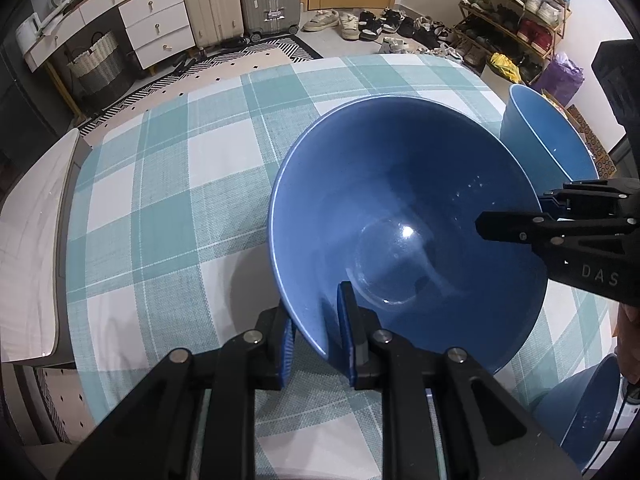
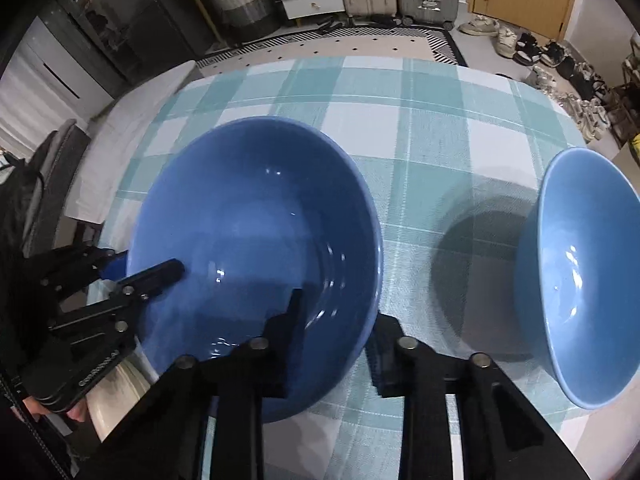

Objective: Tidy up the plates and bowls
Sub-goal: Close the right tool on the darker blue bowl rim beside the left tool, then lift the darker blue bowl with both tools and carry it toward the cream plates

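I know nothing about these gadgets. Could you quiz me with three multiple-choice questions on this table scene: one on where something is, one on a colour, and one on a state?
1. In the right wrist view, where is the lighter blue bowl relative to the large blue bowl?
A. Nested inside it
B. To its right, apart from it
C. On the floor

2. What does the tablecloth look like?
A. Red stripes
B. Plain black
C. Teal and white checks

3. What is the left gripper doing?
A. Clamping the large blue bowl's rim
B. Hanging wide open over bare cloth
C. Holding a spoon

Answers:
1 B: cloth and shadow show between the two bowls.
2 C: the checks cover the whole table.
3 A: one finger sits inside the rim and one outside.
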Demonstrator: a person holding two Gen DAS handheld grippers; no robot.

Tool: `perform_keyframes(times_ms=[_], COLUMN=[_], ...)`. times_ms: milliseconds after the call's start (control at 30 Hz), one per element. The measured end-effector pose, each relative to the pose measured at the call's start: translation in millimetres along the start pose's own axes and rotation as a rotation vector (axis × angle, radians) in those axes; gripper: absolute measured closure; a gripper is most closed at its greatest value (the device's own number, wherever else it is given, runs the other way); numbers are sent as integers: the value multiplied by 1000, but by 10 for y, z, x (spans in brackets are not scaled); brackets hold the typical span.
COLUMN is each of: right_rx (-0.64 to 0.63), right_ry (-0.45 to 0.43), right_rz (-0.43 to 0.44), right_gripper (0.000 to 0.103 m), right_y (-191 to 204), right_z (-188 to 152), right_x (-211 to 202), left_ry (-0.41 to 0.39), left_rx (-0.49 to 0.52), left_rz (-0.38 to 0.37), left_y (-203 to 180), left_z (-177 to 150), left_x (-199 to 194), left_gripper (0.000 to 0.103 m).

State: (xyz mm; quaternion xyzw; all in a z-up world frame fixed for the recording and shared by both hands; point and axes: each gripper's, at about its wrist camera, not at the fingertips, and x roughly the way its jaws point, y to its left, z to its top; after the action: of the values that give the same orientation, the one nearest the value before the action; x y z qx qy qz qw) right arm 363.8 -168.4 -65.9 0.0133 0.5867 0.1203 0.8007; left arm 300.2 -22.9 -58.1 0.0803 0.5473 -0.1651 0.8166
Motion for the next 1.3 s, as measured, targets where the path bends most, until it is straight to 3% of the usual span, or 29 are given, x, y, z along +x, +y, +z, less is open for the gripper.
perform_keyframes(times_ms=[133, 967, 1300], right_rx=[32, 94, 108], right_ry=[13, 70, 14], right_rz=[9, -25, -3], right_gripper=[91, 91, 91], right_y=[-77, -329, -342], right_z=[-9, -379, -433], right_x=[13, -161, -337], left_ry=[4, 41, 29], left_rx=[-2, 29, 17], left_rz=[-4, -68, -69], left_y=[-20, -406, -434], left_z=[6, -133, -139], left_x=[-12, -54, -175], left_gripper=[85, 85, 85])
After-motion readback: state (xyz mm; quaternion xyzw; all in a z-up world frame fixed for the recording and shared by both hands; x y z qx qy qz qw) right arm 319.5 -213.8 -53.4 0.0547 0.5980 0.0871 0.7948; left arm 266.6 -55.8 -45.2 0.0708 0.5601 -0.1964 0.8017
